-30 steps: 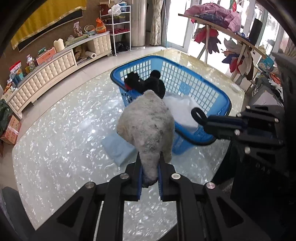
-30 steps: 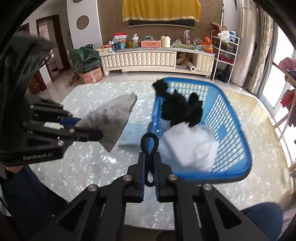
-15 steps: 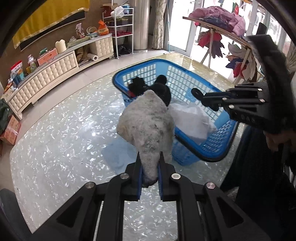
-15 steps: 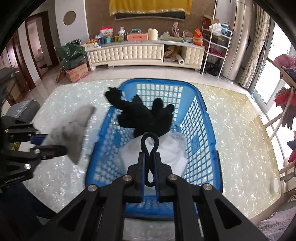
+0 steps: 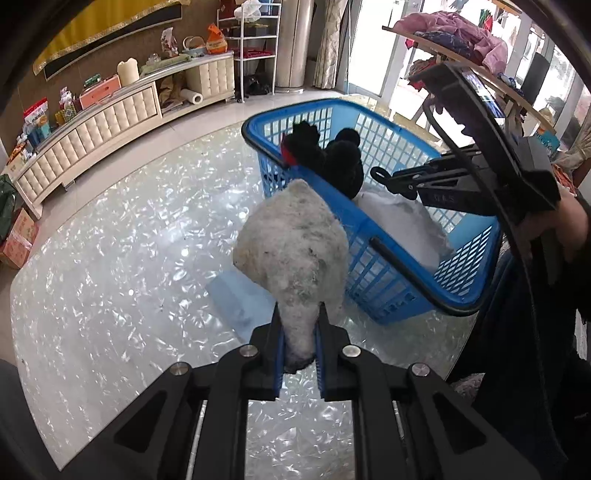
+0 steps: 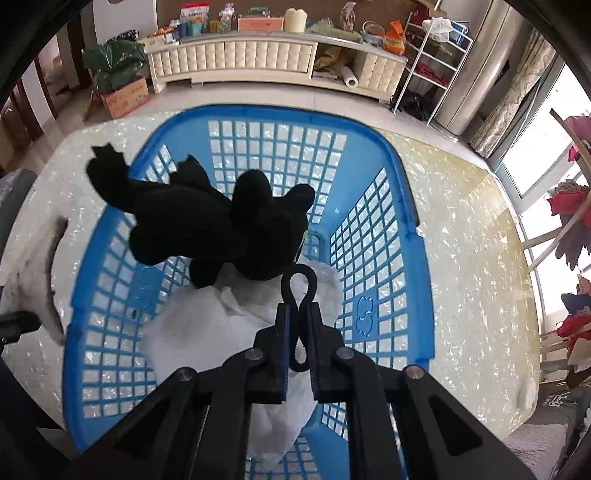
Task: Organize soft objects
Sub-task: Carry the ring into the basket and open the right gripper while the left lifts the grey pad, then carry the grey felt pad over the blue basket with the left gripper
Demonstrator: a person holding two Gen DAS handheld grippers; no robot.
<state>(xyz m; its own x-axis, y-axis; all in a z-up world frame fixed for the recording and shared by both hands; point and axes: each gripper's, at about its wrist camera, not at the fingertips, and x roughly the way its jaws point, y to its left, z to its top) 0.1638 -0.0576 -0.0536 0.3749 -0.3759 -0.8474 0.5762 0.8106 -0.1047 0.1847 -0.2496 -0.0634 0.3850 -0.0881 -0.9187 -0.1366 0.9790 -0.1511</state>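
Note:
My left gripper (image 5: 298, 347) is shut on a grey-white fluffy soft thing (image 5: 293, 251) and holds it above the table, just left of the blue basket (image 5: 373, 229). My right gripper (image 6: 298, 339) is shut on a small black loop (image 6: 298, 291) and hovers over the basket (image 6: 384, 155); it also shows in the left wrist view (image 5: 417, 181). In the basket lie a black plush toy (image 6: 218, 229) with a paw over the left rim, and a white soft bundle (image 6: 207, 332). The fluffy thing also shows at the left in the right wrist view (image 6: 33, 273).
A light blue cloth (image 5: 240, 299) lies flat on the pearly table (image 5: 110, 277) beside the basket. The table's near edge runs by the person's dark clothing (image 5: 528, 332). A white sideboard (image 6: 258, 59), a wire shelf (image 5: 255, 40) and a clothes rack (image 5: 458, 33) stand beyond the table.
My right gripper has swung from beside the basket to right above it, still shut on the black loop. My left gripper has kept hold of the fluffy thing and drifted slightly toward the basket.

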